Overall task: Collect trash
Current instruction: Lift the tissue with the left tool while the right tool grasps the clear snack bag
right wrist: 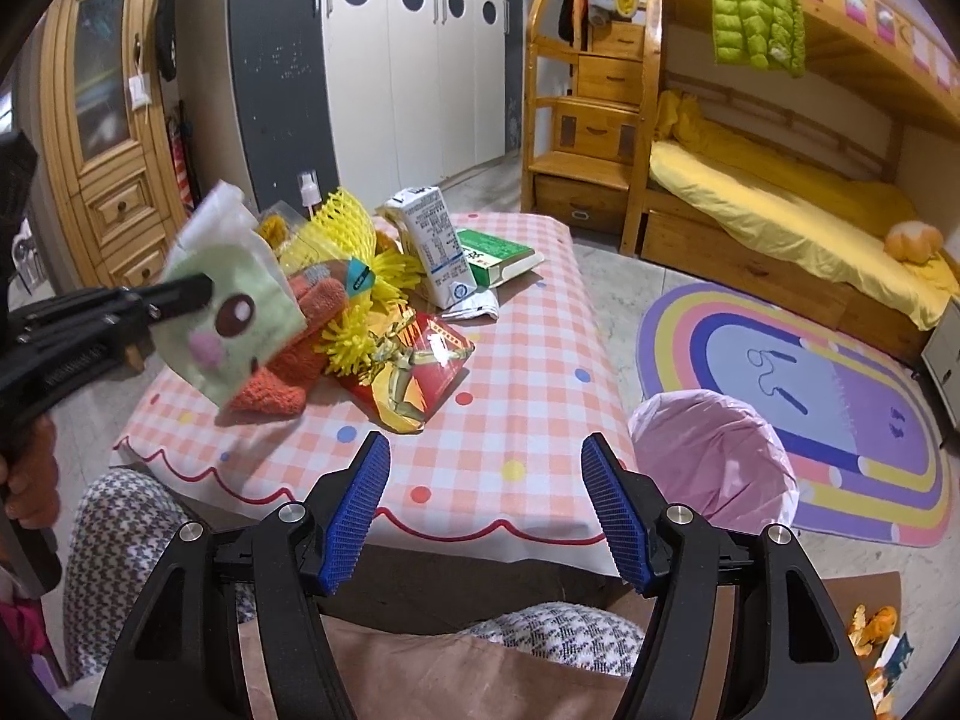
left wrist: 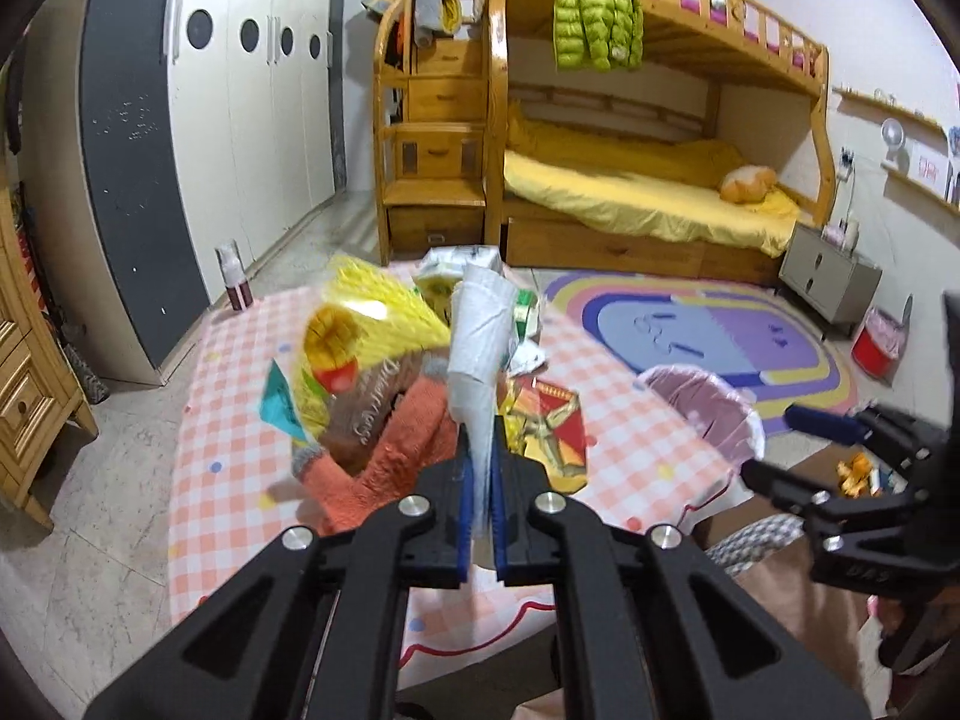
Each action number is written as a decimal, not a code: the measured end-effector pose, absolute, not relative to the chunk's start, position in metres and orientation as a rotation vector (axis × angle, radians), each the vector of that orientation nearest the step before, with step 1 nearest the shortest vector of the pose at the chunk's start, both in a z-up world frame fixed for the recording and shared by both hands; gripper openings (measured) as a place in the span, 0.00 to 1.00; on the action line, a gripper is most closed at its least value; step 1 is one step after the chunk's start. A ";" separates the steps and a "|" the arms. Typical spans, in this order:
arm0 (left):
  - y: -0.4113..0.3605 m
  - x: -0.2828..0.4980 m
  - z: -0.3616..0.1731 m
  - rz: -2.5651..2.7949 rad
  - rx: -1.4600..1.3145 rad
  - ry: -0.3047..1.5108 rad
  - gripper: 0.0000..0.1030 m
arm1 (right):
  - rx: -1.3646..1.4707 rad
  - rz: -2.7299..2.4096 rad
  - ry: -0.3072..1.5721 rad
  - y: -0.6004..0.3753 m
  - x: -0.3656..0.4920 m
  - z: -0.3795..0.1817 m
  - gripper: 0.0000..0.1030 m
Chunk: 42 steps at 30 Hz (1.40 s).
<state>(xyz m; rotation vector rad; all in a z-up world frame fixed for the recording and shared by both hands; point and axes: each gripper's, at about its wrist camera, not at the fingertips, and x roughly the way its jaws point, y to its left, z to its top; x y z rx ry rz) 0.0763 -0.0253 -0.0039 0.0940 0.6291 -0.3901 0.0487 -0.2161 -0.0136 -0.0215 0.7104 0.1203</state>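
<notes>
My left gripper (left wrist: 479, 468) is shut on a pale green tissue pack (left wrist: 480, 330) with a cartoon face and holds it in the air above the table; the pack also shows in the right wrist view (right wrist: 231, 324) at the left gripper's tips (right wrist: 201, 288). My right gripper (right wrist: 485, 486) is open and empty above the table's near edge; it shows at the right of the left wrist view (left wrist: 774, 444). On the checked tablecloth (right wrist: 516, 384) lie a red and gold wrapper (right wrist: 414, 375), yellow foam netting (right wrist: 360, 252), an orange glove (right wrist: 300, 354), a milk carton (right wrist: 435, 246) and a green box (right wrist: 495, 252).
A bin with a pink liner (right wrist: 714, 462) stands on the floor right of the table. A rainbow rug (right wrist: 840, 384) lies beyond it, a bunk bed (right wrist: 780, 192) behind. A spray bottle (left wrist: 234, 282) stands at the table's far left corner. Scraps (right wrist: 876, 630) lie on the floor at right.
</notes>
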 end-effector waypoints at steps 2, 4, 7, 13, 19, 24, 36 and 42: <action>-0.017 0.065 0.007 -0.367 0.074 0.610 0.03 | -0.015 0.134 0.711 -0.216 0.048 -0.014 0.66; -0.006 0.055 0.013 -0.346 0.062 0.597 0.03 | 0.002 0.160 0.727 -0.215 0.048 -0.015 0.68; 0.009 0.043 0.010 -0.289 0.061 0.593 0.03 | 0.000 0.187 0.736 -0.207 0.050 -0.019 0.68; 0.042 0.044 -0.016 -0.180 0.028 0.657 0.03 | -0.046 0.220 0.715 -0.181 0.054 -0.018 0.57; 0.067 0.056 -0.020 -0.147 -0.015 0.665 0.03 | -0.064 0.256 0.704 -0.162 0.070 -0.011 0.38; 0.076 0.070 -0.008 -0.136 -0.030 0.647 0.03 | -0.089 0.304 0.684 -0.146 0.094 0.003 0.40; 0.077 0.129 -0.007 -0.110 -0.030 0.714 0.03 | -0.192 0.444 0.714 -0.090 0.187 0.012 0.68; 0.067 0.161 -0.026 -0.127 0.008 0.771 0.03 | -0.205 0.489 0.773 -0.081 0.227 -0.007 0.66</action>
